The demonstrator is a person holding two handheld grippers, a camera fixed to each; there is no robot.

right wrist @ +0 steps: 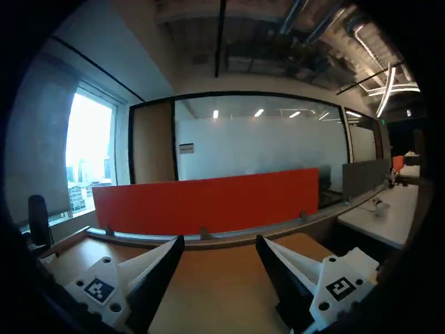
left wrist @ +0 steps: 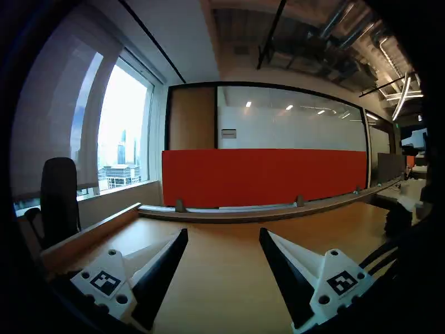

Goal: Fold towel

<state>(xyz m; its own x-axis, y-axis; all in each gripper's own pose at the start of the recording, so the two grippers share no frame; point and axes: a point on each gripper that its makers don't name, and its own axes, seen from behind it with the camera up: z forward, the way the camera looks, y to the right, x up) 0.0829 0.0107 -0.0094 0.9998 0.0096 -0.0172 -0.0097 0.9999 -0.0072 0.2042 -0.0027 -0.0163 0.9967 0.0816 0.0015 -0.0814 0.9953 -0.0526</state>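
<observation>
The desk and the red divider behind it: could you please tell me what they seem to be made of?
Desk: likely wood veneer or laminate; warm brown, faint grain, soft sheen. Divider: probably a fabric-covered panel; flat orange-red, matte, no reflections.

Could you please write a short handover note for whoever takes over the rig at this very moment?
Left gripper: open, holding nothing, poised above the wooden desk, facing the red partition.
Right gripper: open, holding nothing, also above the desk and facing the partition.
The towel: in neither grip.
Done: no fold can be confirmed from these views.
Left: apparently the whole job. Locate the towel, grasp it, then fold it.
</observation>
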